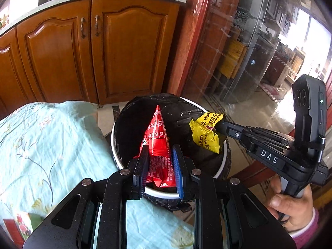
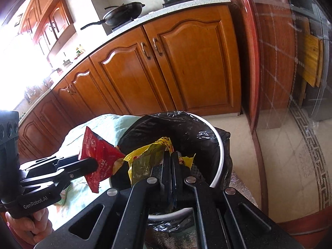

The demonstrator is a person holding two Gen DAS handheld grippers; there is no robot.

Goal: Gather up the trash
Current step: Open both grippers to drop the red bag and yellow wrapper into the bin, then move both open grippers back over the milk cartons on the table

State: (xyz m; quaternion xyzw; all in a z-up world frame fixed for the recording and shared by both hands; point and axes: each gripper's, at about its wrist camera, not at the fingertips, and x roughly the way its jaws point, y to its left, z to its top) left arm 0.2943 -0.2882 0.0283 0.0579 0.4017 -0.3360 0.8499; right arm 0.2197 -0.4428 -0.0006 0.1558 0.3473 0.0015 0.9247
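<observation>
Left gripper (image 1: 159, 167) pinched red wrapper (image 1: 158, 132), right gripper (image 2: 171, 173) pinched yellow wrapper (image 2: 145, 159); both held over lined trash bin (image 2: 217, 145). Drop step; next likely needed both jaws spread.

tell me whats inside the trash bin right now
A black liner covers the inside of the trash bin. The red wrapper and yellow wrapper hang over its mouth, gripped. The bottom is dark, contents hidden.

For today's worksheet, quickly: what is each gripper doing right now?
Left gripper: closed on the red snack wrapper, above the trash bin.
Right gripper: closed on the yellow snack wrapper, also above the bin.
</observation>
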